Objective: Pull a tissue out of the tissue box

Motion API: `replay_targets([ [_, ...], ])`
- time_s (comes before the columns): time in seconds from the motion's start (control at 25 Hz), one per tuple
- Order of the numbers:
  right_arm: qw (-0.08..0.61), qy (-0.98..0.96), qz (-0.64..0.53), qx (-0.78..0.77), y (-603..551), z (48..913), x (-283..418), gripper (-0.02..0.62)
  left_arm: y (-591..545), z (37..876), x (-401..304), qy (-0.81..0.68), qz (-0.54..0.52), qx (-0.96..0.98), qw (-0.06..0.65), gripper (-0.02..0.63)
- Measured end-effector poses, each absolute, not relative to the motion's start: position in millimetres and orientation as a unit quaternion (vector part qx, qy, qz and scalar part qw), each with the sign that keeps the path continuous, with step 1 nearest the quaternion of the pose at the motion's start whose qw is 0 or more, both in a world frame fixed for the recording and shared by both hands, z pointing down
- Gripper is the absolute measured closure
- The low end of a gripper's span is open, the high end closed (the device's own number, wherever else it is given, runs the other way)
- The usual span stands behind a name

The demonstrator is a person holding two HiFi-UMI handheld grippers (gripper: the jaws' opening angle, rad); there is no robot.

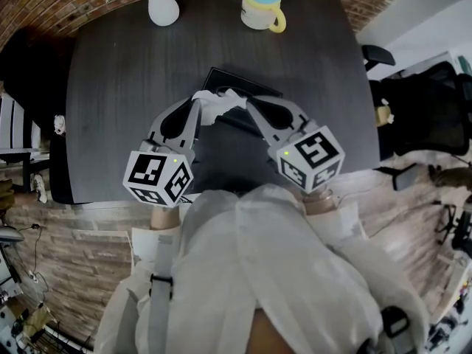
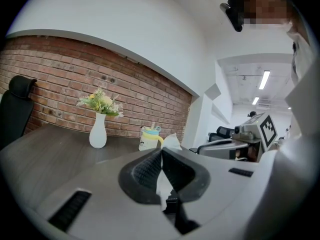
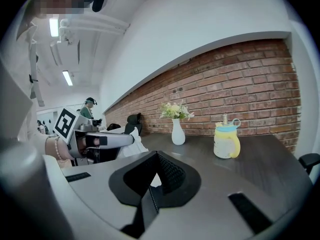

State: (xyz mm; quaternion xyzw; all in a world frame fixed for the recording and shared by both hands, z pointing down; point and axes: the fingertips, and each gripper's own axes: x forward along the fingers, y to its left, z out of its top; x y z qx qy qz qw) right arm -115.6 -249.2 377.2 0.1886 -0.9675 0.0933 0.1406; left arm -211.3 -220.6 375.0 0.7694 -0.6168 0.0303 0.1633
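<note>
Left gripper (image 2: pixel 161 154) and right gripper (image 3: pixel 156 156) both pinched the tissue (image 1: pixel 217 103); diverging pulls could tear it or lift the box (image 1: pixel 254 87).

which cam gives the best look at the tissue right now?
Head view: the tissue shows fullest, held between the left gripper and right gripper at the tissue box. Left gripper view shows a sliver between its jaws; right gripper view, a bunch by the left gripper.

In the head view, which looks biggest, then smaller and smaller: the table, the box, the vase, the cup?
1. Table
2. Box, though partly hidden
3. Cup and vase: they look about alike, too close to rank.
</note>
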Motion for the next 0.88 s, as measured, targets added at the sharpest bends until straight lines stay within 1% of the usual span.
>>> replay_targets([
  [0.88, 0.167, -0.970, 0.085, 0.156, -241.3, 386.1, -125.1, 0.592, -220.3, 389.0, -209.5, -0.605, 0.038, 0.776, 0.177, 0.601],
])
